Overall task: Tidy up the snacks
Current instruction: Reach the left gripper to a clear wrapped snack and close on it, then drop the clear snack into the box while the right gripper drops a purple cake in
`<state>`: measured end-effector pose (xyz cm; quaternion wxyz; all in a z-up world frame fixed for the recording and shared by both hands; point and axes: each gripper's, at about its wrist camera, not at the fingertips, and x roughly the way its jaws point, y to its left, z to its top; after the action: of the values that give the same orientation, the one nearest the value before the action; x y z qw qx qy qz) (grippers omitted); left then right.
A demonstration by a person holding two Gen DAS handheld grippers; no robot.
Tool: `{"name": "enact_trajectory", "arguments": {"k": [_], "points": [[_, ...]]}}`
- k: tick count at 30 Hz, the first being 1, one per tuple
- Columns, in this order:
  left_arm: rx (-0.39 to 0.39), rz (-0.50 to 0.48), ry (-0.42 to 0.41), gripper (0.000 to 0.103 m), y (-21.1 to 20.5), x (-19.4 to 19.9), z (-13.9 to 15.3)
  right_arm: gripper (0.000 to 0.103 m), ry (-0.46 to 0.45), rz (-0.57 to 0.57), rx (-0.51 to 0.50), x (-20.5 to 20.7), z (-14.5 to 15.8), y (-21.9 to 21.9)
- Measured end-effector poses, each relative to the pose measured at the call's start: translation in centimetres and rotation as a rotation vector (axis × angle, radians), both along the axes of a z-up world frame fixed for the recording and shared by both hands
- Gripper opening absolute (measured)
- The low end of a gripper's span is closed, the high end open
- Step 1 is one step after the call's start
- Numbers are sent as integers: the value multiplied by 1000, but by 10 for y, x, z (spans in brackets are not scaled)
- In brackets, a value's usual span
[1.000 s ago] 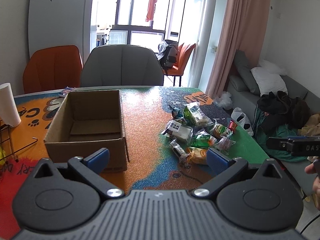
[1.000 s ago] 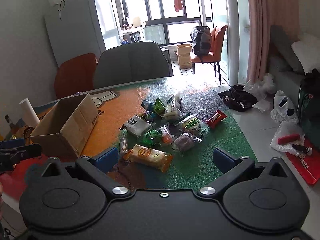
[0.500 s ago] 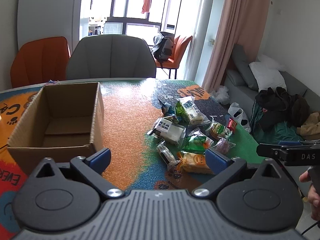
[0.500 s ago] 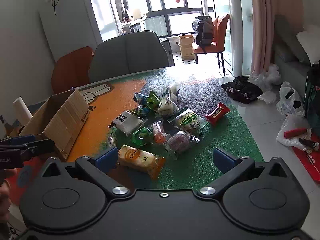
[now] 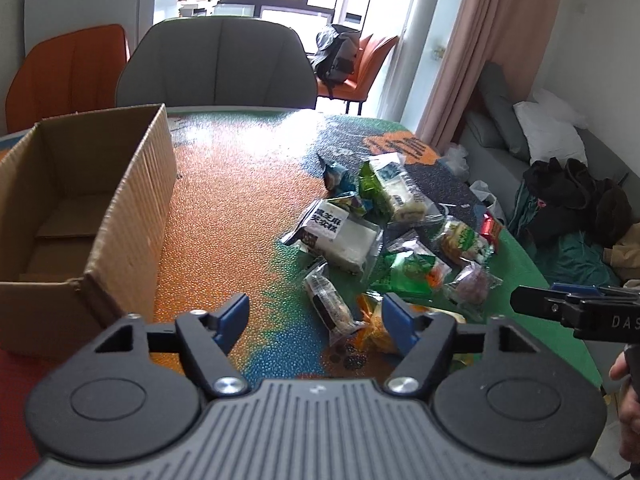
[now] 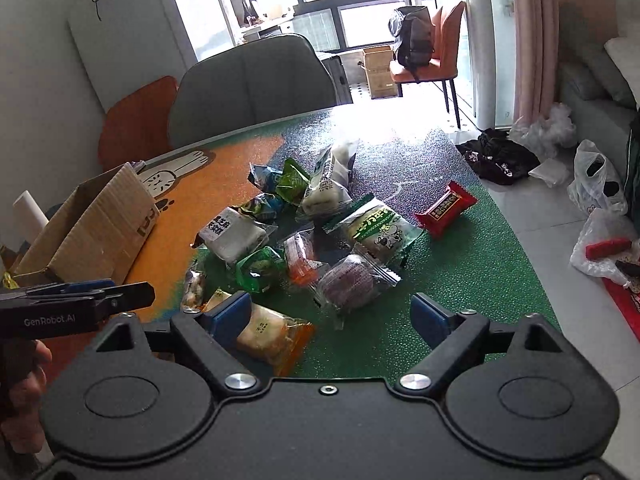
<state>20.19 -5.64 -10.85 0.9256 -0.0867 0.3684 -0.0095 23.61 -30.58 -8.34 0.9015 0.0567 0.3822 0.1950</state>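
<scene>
Both grippers hang over the near edge of the table [image 5: 240,184], jaws spread and holding nothing: the left gripper [image 5: 314,314] near the cardboard box [image 5: 132,216], the right gripper [image 6: 332,314] just above an orange-ended bun packet [image 6: 272,334]. Beyond lies the snack pile [image 6: 320,224], a red packet [image 6: 446,208] off to its right. A grey chair [image 5: 216,68] stands behind the table.

Brown cardboard box [image 5: 132,216], red snack packet [image 6: 446,209], orange-and-green pebbled table [image 5: 240,200].
</scene>
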Motion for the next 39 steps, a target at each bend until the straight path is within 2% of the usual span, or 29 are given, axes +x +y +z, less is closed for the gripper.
{"name": "enact_trajectory", "arguments": {"k": [5,8,15,18,21,22,25,26,27,29,39], "points": [[30,15,27,64,-4,17,-10,87,50,-31,4,25,-18,2],[18,19,47,56,-5,26,-16,88,59,-39,-9,36,-26,6],[26,18,94,46,-12,38,-34,91,82,-51,-45,50,-40,17],[57,21,84,44,-16,38,-36,93,77,-47,-71,52,-46,23],[85,46,86,27,-18,38,-36,93,49,-28,-125,50,-48,30],[85,49,88,18,-17,37,-36,89,42,-22,-148,48,-49,32],[49,49,85,17,-11,35,-36,66,8,-11,-207,42,-47,36],[44,52,83,17,-10,33,-35,57,0,-2,-211,40,-46,36],[38,54,80,17,-9,32,-35,54,-7,8,-215,38,-45,37],[23,55,71,17,-9,28,-33,37,-14,31,-210,35,-43,36],[-3,43,16,17,-3,13,-9,33,-20,9,-142,27,-27,26]]}}
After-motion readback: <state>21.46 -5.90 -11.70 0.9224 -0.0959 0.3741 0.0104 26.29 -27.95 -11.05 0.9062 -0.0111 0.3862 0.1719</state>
